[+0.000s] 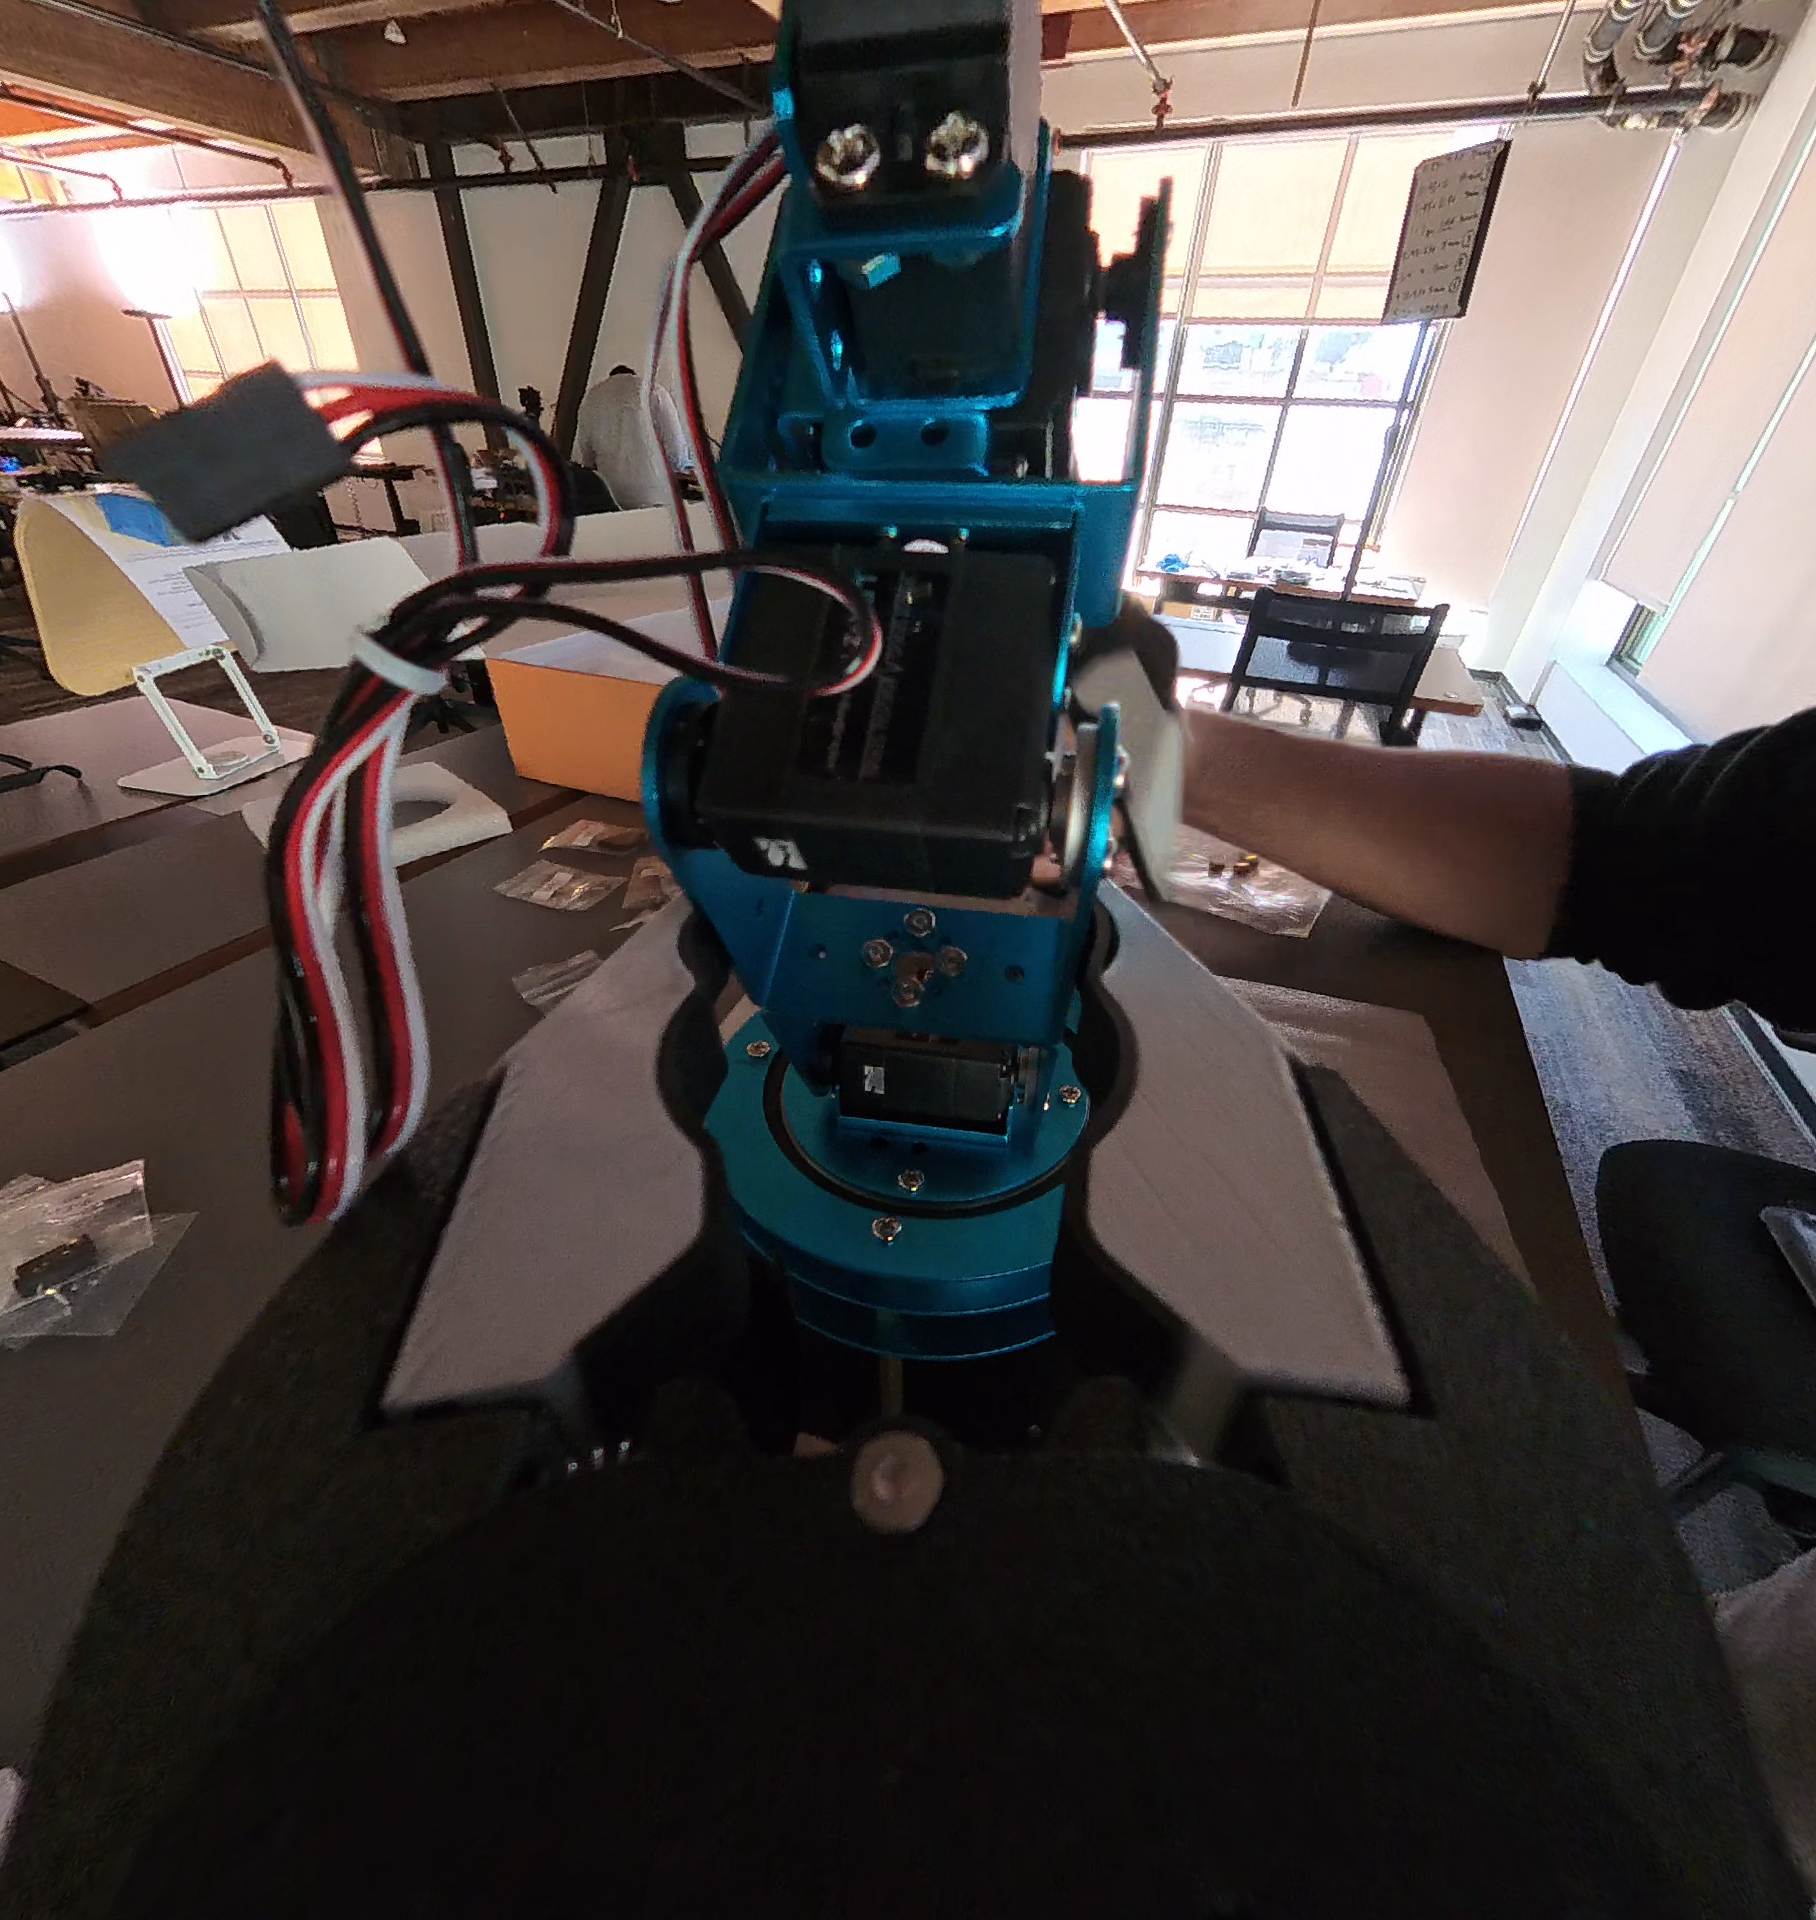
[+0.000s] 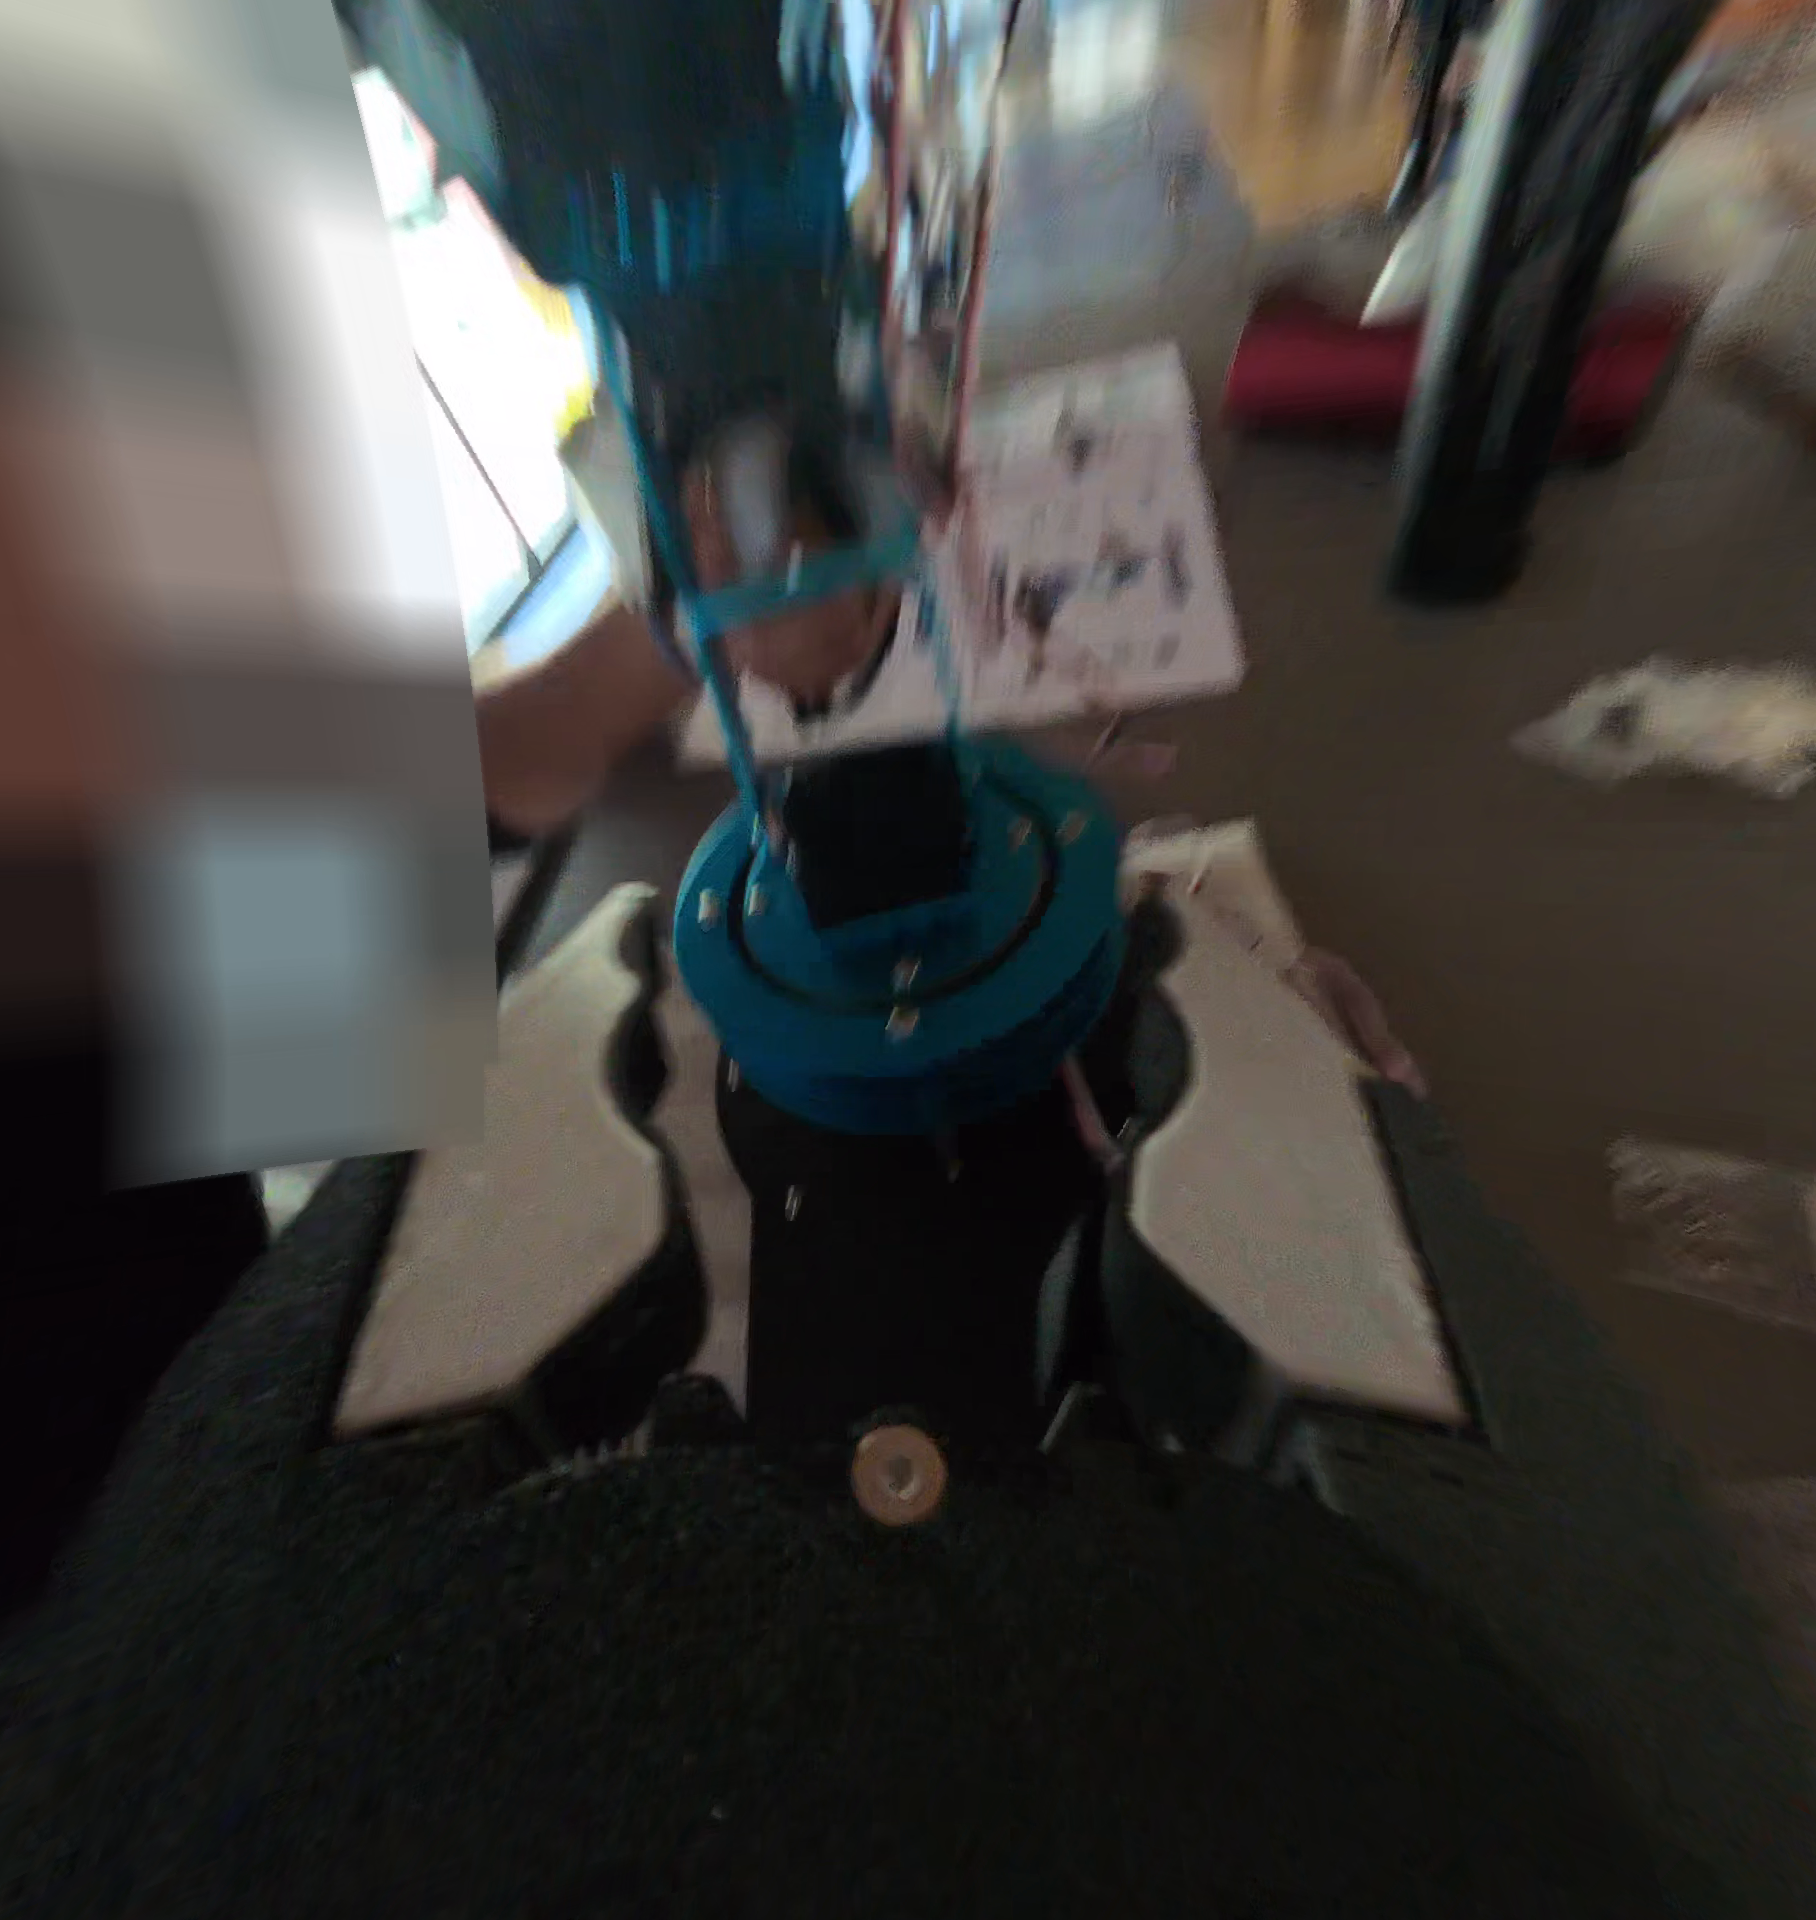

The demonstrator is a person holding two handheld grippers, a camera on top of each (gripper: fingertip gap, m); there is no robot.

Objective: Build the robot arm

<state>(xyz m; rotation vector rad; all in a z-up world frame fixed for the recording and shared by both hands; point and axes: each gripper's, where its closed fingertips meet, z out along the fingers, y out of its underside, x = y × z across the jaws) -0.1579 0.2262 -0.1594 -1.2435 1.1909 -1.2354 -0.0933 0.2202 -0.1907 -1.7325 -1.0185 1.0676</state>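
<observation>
- On the left side of the left wrist view we see clear parts bags (image 1: 47, 1247) on the dark table (image 1: 156, 1382), well apart from the gripper.
- A bundle of red, white and black wires (image 1: 348, 935) with a black connector (image 1: 229, 447) hangs beside the blue robot arm kit (image 1: 914, 675).
- Our left gripper (image 1: 899, 1143) has its white fingers (image 1: 571, 1195) spread to either side of the kit's round blue base (image 1: 899, 1226); whether they press on it we cannot tell.
- To the right, a person's forearm (image 1: 1382, 821) in a dark sleeve reaches to the kit's upper bracket; the table edge and carpet lie just beyond.
- In the blurred right wrist view, our right gripper (image 2: 904, 997) likewise straddles the blue base (image 2: 899, 987), fingers (image 2: 1268, 1174) wide; contact is unclear.
- A printed sheet (image 2: 1080, 551) lies behind the base, a bag (image 2: 1693, 717) farther right.
</observation>
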